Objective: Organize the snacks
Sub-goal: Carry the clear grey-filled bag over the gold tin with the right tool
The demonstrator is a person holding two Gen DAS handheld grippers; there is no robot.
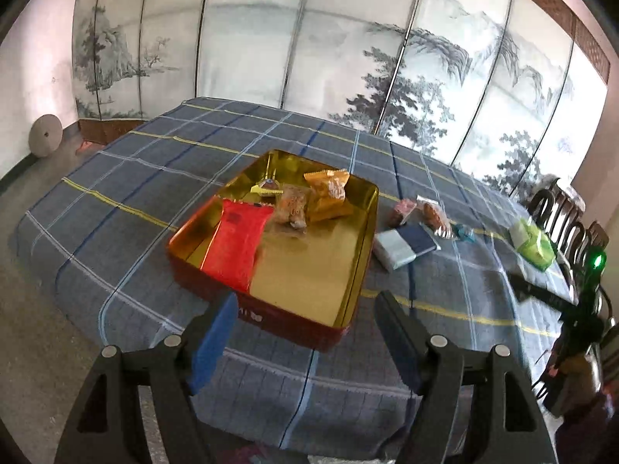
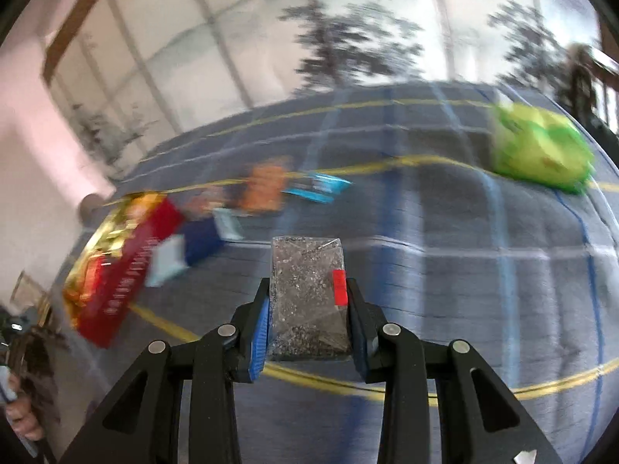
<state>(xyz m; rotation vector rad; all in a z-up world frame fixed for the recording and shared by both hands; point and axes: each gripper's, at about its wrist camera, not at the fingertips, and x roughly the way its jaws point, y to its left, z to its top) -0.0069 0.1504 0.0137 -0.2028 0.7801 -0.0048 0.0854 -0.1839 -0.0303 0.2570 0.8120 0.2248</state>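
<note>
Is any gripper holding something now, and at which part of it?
The right gripper holds a clear dark-speckled packet by its two long sides. The left gripper is open, empty.

A red metal tin (image 1: pixel 294 324) is showing a glossy gold lining that is mirroring the packets inside. The red snack packet (image 1: pixel 238 247) is looking like smooth, shiny plastic film. The plaid tablecloth (image 1: pixel 116 201) is appearing as matt woven cloth. The clear speckled packet (image 2: pixel 307 290) is glinting like crinkled plastic.
</note>
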